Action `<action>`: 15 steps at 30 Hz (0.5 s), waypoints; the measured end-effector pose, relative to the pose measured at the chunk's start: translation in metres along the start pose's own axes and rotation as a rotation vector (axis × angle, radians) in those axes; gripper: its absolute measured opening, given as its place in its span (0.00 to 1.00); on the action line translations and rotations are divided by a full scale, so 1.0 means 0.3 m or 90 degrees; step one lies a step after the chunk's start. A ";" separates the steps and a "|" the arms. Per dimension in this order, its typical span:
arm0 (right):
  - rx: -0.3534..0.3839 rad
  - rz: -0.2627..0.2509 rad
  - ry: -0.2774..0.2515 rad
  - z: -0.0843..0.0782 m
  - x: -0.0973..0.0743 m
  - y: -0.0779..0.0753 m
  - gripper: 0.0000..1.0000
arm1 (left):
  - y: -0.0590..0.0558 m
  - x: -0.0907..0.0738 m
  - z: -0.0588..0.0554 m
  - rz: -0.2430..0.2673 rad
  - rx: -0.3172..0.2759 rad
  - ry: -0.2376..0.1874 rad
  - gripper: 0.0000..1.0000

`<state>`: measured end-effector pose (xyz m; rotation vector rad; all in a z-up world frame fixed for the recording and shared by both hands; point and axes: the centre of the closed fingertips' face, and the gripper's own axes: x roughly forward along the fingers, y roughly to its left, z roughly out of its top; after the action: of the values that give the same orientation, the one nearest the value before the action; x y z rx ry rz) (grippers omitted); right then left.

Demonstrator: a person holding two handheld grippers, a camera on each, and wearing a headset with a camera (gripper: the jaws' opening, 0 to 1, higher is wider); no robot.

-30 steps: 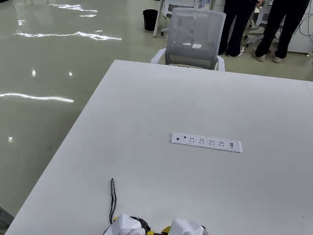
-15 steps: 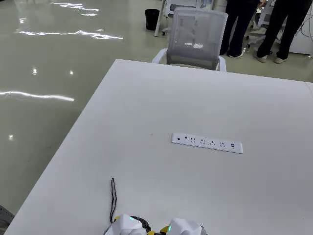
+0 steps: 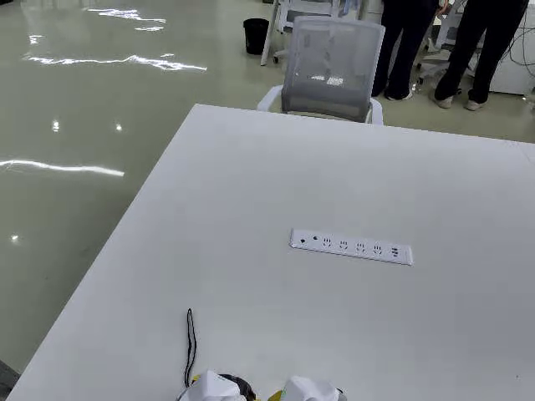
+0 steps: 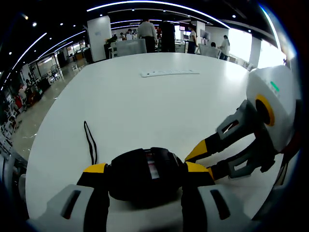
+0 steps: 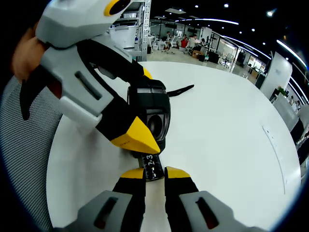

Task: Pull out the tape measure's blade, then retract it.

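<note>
Left gripper (image 4: 146, 170) is clamped on the tape measure (image 4: 145, 186) body, at 6 o'clock on the table (image 3: 251, 184), right at the near edge. Right gripper (image 5: 154, 175) is pinched on the blade (image 5: 149, 164) just beside the case mouth, 23 mark showing. Only a short stretch is out. I judge the pull barely begun; the full draw and the retract remain. Strap (image 3: 191, 338) trails toward 11 o'clock, and the power strip (image 3: 351, 247) is well apart at 1 o'clock.
</note>
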<state>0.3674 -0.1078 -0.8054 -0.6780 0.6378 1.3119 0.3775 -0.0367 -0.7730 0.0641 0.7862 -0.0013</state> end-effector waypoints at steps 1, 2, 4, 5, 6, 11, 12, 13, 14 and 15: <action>0.001 0.000 0.000 0.001 0.001 0.000 0.13 | 0.000 0.000 0.000 0.000 0.000 0.000 0.57; 0.001 -0.001 0.000 0.002 0.001 -0.001 0.13 | 0.000 -0.001 0.000 0.000 -0.001 0.000 0.57; 0.005 -0.004 0.000 0.003 -0.001 0.001 0.13 | -0.001 -0.003 -0.002 0.000 -0.002 0.000 0.57; 0.007 -0.004 -0.002 0.001 0.001 0.001 0.13 | -0.001 -0.005 -0.004 0.000 -0.002 0.001 0.57; 0.006 -0.004 -0.002 0.000 0.002 0.001 0.13 | -0.002 -0.008 -0.007 0.000 -0.002 0.002 0.57; 0.006 -0.002 -0.002 0.002 0.003 0.004 0.13 | -0.003 -0.009 -0.011 0.000 0.002 0.002 0.57; 0.007 0.000 -0.003 0.003 0.005 0.005 0.13 | -0.004 -0.009 -0.011 0.000 0.003 0.002 0.57; 0.009 0.001 -0.003 0.004 0.004 0.005 0.13 | -0.004 -0.009 -0.012 0.001 0.005 0.002 0.57; 0.009 0.001 -0.003 0.005 0.003 0.006 0.13 | -0.004 -0.009 -0.012 0.001 0.004 0.001 0.57; 0.009 0.000 -0.003 0.006 0.001 0.006 0.13 | -0.003 -0.008 -0.012 0.000 0.005 0.001 0.57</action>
<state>0.3657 -0.1060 -0.8047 -0.6631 0.6424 1.3085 0.3733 -0.0376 -0.7738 0.0711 0.7874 -0.0034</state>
